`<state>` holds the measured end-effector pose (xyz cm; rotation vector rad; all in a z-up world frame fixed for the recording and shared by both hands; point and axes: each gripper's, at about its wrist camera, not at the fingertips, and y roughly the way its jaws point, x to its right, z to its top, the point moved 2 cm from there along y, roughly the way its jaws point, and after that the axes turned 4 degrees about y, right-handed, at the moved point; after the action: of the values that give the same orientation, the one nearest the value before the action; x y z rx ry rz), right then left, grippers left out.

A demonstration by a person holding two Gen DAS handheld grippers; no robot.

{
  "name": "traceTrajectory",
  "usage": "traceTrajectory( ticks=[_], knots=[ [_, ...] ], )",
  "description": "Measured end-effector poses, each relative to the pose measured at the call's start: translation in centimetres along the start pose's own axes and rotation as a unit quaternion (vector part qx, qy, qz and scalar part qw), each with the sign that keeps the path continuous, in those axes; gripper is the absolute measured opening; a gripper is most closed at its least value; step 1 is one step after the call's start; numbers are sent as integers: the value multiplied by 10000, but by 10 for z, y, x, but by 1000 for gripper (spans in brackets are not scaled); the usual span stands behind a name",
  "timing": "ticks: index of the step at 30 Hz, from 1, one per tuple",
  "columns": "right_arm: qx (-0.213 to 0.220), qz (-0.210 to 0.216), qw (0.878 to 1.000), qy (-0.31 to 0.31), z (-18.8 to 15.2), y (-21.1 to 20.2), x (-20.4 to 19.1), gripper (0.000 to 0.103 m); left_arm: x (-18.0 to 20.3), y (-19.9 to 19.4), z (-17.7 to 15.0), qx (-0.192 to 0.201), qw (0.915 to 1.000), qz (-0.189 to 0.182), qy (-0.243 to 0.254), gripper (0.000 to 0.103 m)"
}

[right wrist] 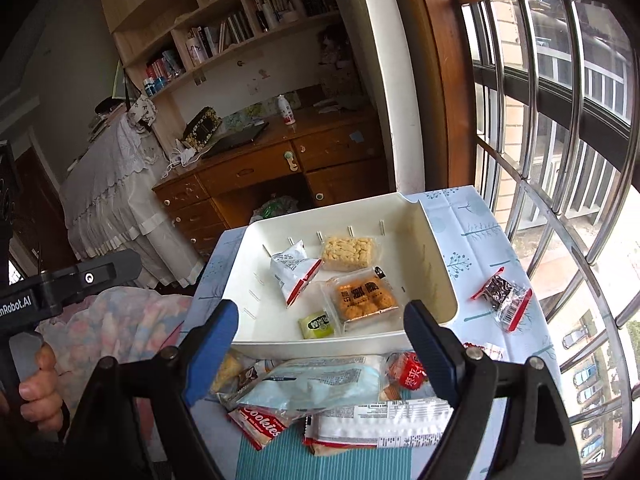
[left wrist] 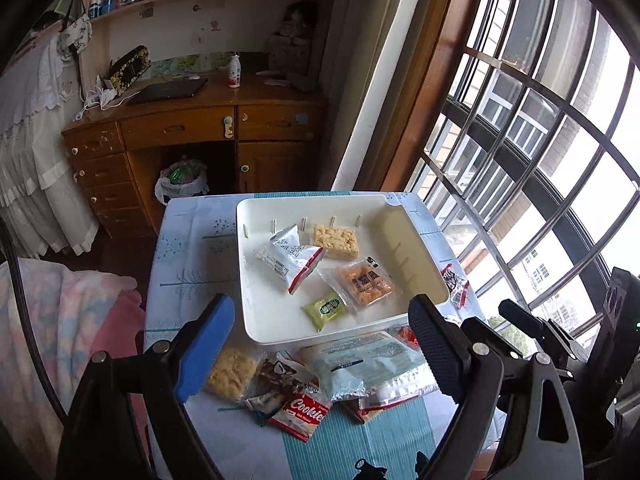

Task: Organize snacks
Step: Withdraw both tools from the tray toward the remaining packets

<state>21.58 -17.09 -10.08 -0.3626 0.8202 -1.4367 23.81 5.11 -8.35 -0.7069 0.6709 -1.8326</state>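
A white tray (left wrist: 256,264) (right wrist: 440,248) stands on the small table. In it lie a pale rice bar (left wrist: 334,241) (right wrist: 349,253), a white-and-red packet (left wrist: 290,258) (right wrist: 291,274), an orange snack pack (left wrist: 365,283) (right wrist: 366,295) and a small green packet (left wrist: 325,309) (right wrist: 317,325). In front of the tray is a loose pile: a light-blue packet (left wrist: 356,362) (right wrist: 316,384), a red Cookies packet (left wrist: 302,414) (right wrist: 264,424), a yellow rice bar (left wrist: 232,372). My left gripper (left wrist: 320,360) and right gripper (right wrist: 320,354) hover open and empty above the pile.
A dark red-edged packet (right wrist: 500,296) (left wrist: 456,282) lies on the tablecloth right of the tray. A barred window (right wrist: 560,160) is close on the right. A wooden desk (left wrist: 192,128) stands behind the table, bedding (left wrist: 60,320) on the left.
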Motion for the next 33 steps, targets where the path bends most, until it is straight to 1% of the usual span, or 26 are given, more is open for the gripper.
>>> traceTrajectory(
  ticks=[4,7,13,18,21,26,28,31,33],
  knots=[
    [77,-189,9998,-36,-15,-15,-11,86,-5,-13,-13,-33,9998,-216,36,88],
    [106,-299,9995,42,-27,-25,-17,86,-9,-20,-23,-109,9994,-286,128,88],
    [142,-511,9982,280,-50,-41,-23,86,-16,-18,-39,-361,9981,-487,129,88],
    [92,-732,9969,267,-70,-51,-28,86,-16,-15,-51,-524,9969,-564,159,88],
    [30,-826,9963,242,-78,-55,-26,86,-12,-12,-57,-671,9963,-513,158,88],
    [-94,-879,9959,204,-85,-58,-12,86,-6,-3,-67,-1035,9939,-392,12,88],
    [-179,-870,9960,103,-86,-57,-7,86,-2,0,-69,-1127,9930,-339,-64,88],
    [-362,-813,9960,-38,-82,-50,3,86,4,4,-70,-1241,9918,-143,-277,88],
    [-463,-692,9964,-127,-80,-47,10,86,8,8,-71,-1312,9903,-79,-440,88]
  ],
)
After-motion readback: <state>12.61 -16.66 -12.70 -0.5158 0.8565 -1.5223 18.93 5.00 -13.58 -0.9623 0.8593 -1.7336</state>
